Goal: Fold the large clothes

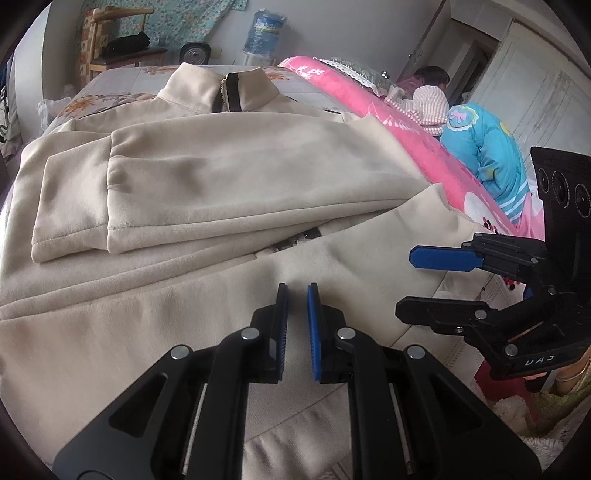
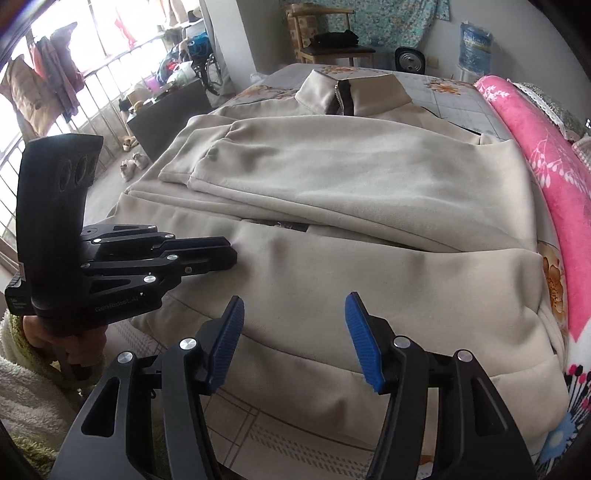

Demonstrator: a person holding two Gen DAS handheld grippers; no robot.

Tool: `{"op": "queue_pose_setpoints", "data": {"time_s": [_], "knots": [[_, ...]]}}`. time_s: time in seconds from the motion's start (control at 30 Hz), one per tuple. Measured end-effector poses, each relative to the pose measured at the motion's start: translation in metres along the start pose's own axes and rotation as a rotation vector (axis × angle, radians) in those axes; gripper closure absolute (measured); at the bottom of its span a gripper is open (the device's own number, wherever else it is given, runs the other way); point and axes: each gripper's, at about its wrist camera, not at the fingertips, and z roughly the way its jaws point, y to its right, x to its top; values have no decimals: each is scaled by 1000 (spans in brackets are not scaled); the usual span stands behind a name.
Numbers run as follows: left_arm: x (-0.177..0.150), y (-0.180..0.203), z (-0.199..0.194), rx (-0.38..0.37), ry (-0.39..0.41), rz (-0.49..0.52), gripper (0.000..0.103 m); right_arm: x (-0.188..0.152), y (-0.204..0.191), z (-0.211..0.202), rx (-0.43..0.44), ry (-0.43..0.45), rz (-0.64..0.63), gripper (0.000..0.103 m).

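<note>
A large beige zip-up jacket (image 1: 240, 166) (image 2: 351, 177) lies flat on the bed, collar (image 1: 225, 92) at the far end. Both sleeves are folded across its chest, and the lower body and hem lie nearest me. My left gripper (image 1: 297, 291) (image 2: 231, 254) hovers just over the lower left part of the jacket. Its blue pads are nearly together with nothing between them. My right gripper (image 2: 295, 306) (image 1: 406, 284) stands open over the hem on the right side, jaws wide, holding no cloth.
A rolled pink blanket (image 1: 388, 122) (image 2: 554, 166) runs along the bed's right side. A person in blue clothing (image 1: 480, 147) lies beyond it. A floral sheet (image 2: 443, 92) covers the bed. A wooden chair (image 2: 325, 40) and a water bottle (image 1: 264, 33) stand behind.
</note>
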Motion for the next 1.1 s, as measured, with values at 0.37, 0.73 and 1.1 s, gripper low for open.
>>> {"op": "queue_pose_setpoints", "data": {"time_s": [0.37, 0.73, 1.1], "knots": [[-1, -3, -2, -15, 5, -18, 92, -4, 0, 19, 32, -2, 32, 72], [-12, 2, -30, -15, 2, 14, 92, -4, -1, 19, 22, 2, 35, 74], [-26, 1, -28, -8, -41, -19, 88, 1, -3, 7, 42, 15, 48, 74]]}}
